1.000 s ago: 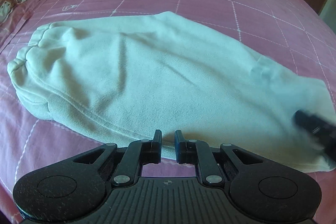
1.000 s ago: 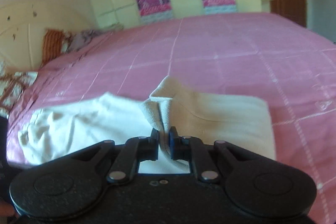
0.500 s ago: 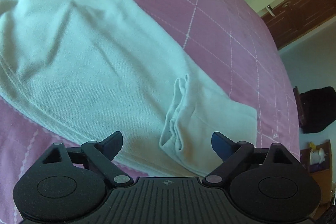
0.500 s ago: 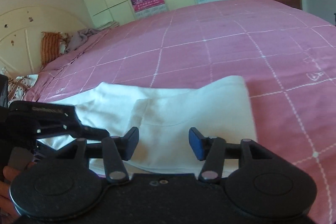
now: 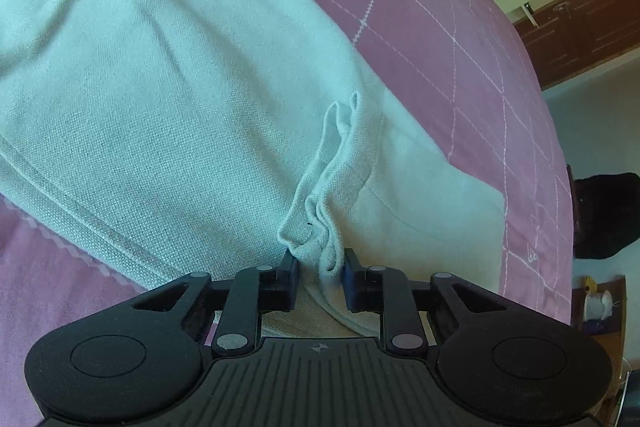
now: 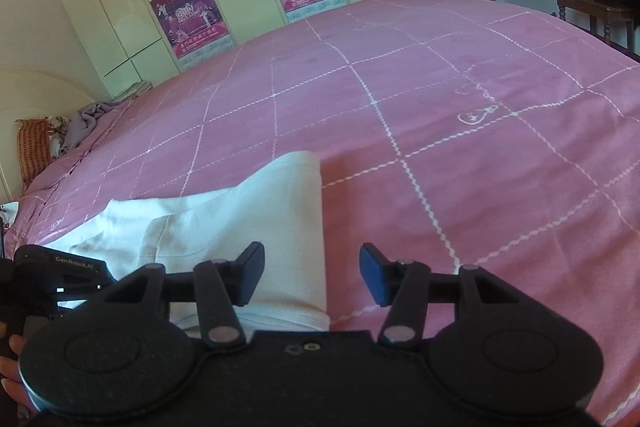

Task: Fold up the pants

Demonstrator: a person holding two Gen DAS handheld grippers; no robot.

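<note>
Left hand-held gripper (image 5: 319, 269), jaws just closed, pinches the pants (image 5: 160, 87) hem; right hand-held gripper (image 6: 312, 277), newly released, hovers open, ready to regrip

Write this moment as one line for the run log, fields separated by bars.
stage: regrasp | left tongs: just closing on pants cuff fold | right tongs: open, over pants edge, holding nothing | bed: pants lie flat
</note>
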